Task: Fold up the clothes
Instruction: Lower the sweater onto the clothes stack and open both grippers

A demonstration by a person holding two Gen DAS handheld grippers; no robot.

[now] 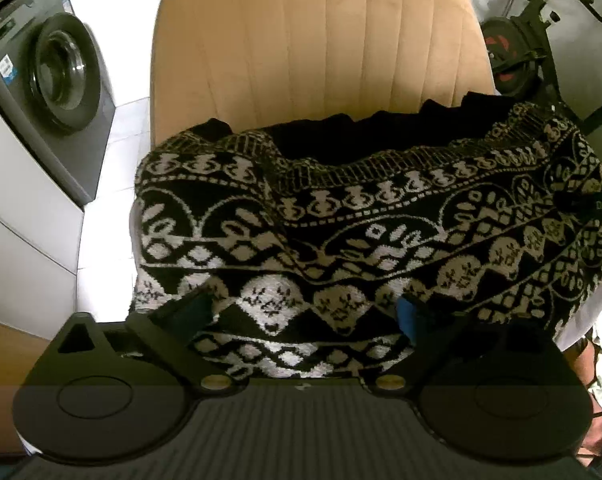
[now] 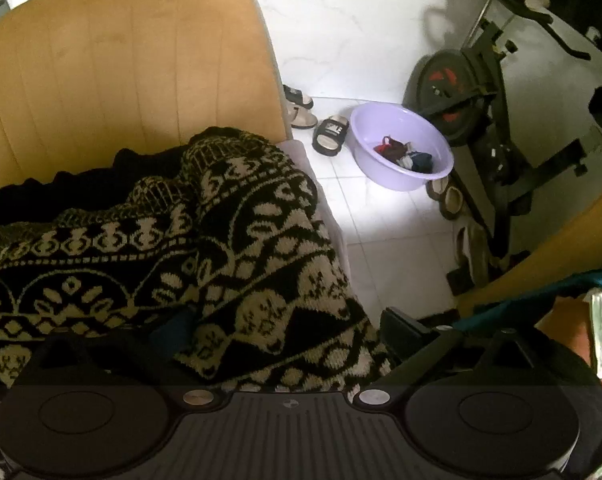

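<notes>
Loosely, sweater (image 1: pixel 341 216) lies between left gripper's (image 1: pixel 305 312) spread fingers (image 1: pixel 407 314).

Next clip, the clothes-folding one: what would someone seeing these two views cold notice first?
The black-and-cream patterned sweater heaped on the seat of the tan chair dominates both views. The left gripper has its fingers spread over the sweater's near edge, and the right gripper sits at the sweater's right side. Next, a lilac basin holding small clothes stands on the white floor to the right, with a washing machine to the left.
</notes>
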